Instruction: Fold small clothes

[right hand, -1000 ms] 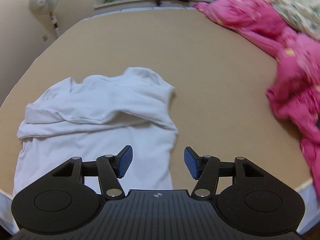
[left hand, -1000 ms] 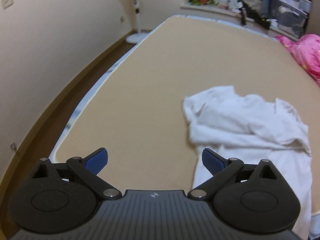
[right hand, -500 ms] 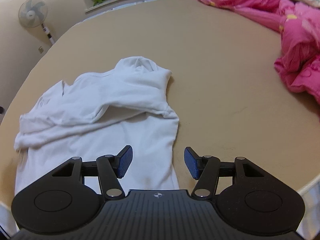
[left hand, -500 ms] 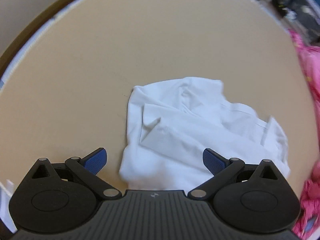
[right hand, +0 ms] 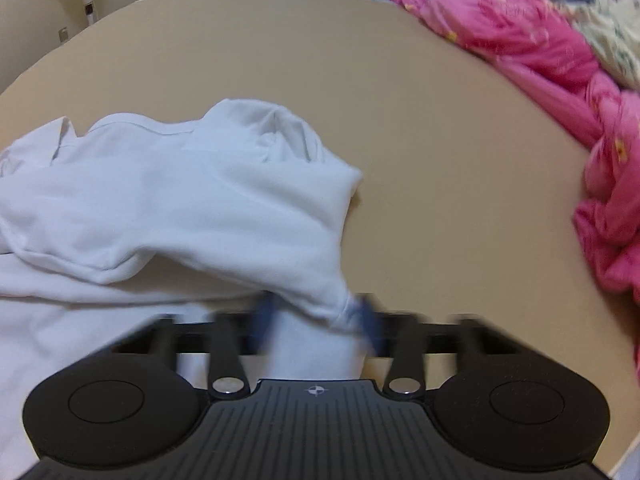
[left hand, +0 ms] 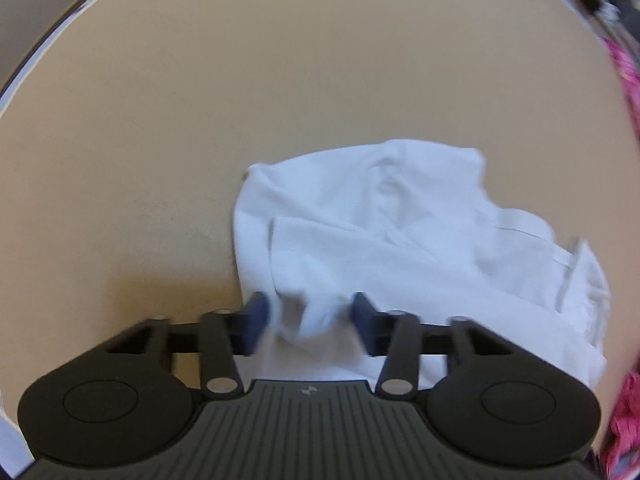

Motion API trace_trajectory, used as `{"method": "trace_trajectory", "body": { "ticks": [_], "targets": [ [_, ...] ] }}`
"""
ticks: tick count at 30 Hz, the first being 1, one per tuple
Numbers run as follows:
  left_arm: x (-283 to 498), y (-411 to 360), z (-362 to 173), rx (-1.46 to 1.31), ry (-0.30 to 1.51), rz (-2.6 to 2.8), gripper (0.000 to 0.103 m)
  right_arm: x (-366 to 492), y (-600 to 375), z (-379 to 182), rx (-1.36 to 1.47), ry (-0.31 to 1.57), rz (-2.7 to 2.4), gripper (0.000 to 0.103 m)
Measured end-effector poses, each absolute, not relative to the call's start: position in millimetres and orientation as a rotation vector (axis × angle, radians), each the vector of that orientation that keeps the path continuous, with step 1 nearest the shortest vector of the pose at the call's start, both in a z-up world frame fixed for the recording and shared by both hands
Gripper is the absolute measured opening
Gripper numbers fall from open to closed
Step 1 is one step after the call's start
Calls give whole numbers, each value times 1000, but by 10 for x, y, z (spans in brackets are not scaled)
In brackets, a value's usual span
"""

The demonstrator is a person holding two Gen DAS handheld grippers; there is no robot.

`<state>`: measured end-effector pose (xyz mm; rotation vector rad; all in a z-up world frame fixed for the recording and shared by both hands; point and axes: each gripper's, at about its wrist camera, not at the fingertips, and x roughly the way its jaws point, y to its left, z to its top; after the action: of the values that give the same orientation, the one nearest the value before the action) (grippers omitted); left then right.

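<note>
The crumpled white cotton shirt [right hand: 172,200] lies on the tan, flat bed sheet [right hand: 440,160], near the front edge of the bed and left of the pink quilted blanket [right hand: 560,92] heaped along the right side. Its long axis runs roughly left to right across the near part of the bed, but it is too bunched to say which end is the neck. In the right wrist view one layer is folded back over the rest, with a stitched hem running along the fold and a puffed, rounded lump at the far right corner. In the left wrist view the cloth is creased into several overlapping flaps, with a seam line toward its right end.

The left gripper [left hand: 308,326] points steeply down at the shirt's near left corner; its blue pads are closing, with a bunched ridge of white cloth between them, and whether they press it yet is unclear. The right gripper [right hand: 316,322] is blurred; its jaws are closing and nearly together, pinching the shirt's near right corner.

No brand or readable writing shows on the shirt; each gripper's black ribbed body carries only a small round emblem
</note>
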<state>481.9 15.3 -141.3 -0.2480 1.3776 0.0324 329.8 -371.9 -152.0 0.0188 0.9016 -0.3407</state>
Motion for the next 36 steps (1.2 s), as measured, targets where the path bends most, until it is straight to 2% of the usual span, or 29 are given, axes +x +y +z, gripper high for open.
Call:
{"method": "trace_trajectory", "body": {
  "ticks": [1, 2, 6, 9, 10, 11, 12, 14, 17, 19, 20, 21, 23, 28, 31, 33, 36],
  "targets": [
    [4812, 167, -1349, -241, 1361, 18, 21, 3280, -3737, -1485, 16, 871, -348, 8],
    [4799, 189, -1279, -239, 1341, 4, 7, 3264, -3758, -1449, 26, 852, -341, 8],
    [4709, 311, -926, -262, 1250, -40, 5, 3126, -3808, -1251, 69, 773, -322, 7],
    [4647, 383, -860, -261, 1232, -49, 6, 3097, -3818, -1220, 71, 764, -312, 7],
    [4637, 397, -878, -265, 1236, -51, 9, 3104, -3825, -1236, 75, 773, -316, 8],
    [4644, 402, -911, -268, 1249, -51, 28, 3114, -3829, -1255, 85, 782, -320, 8],
    [4663, 408, -937, -282, 1275, -66, 60, 3127, -3842, -1277, 100, 791, -326, 8],
    [4693, 402, -1038, -330, 1285, -90, 84, 3116, -3864, -1303, 140, 801, -338, 8],
    [4761, 341, -1107, -341, 1297, -87, 84, 3119, -3901, -1345, 169, 812, -344, 8],
    [4826, 280, -1216, -343, 1339, -88, 80, 3114, -3931, -1375, 177, 820, -337, 8],
    [4850, 240, -1261, -334, 1358, -81, 62, 3118, -3946, -1387, 177, 827, -336, 8],
    [4865, 196, -1299, -319, 1374, -77, 34, 3123, -3958, -1396, 180, 831, -335, 8],
    [4861, 135, -1322, -283, 1394, -51, 12, 3129, -3974, -1413, 191, 842, -332, 8],
    [4766, 191, -1092, -276, 1329, -59, 7, 3103, -3989, -1365, 199, 819, -328, 8],
    [4636, 314, -748, -318, 1222, -112, 7, 2991, -4016, -1159, 224, 706, -318, 7],
    [4484, 441, -585, -349, 1145, -138, 7, 2886, -4027, -1048, 237, 650, -300, 2],
    [4336, 617, -817, -387, 1159, -91, 8, 2760, -4068, -1125, 235, 658, -310, 0]
  ]
}}
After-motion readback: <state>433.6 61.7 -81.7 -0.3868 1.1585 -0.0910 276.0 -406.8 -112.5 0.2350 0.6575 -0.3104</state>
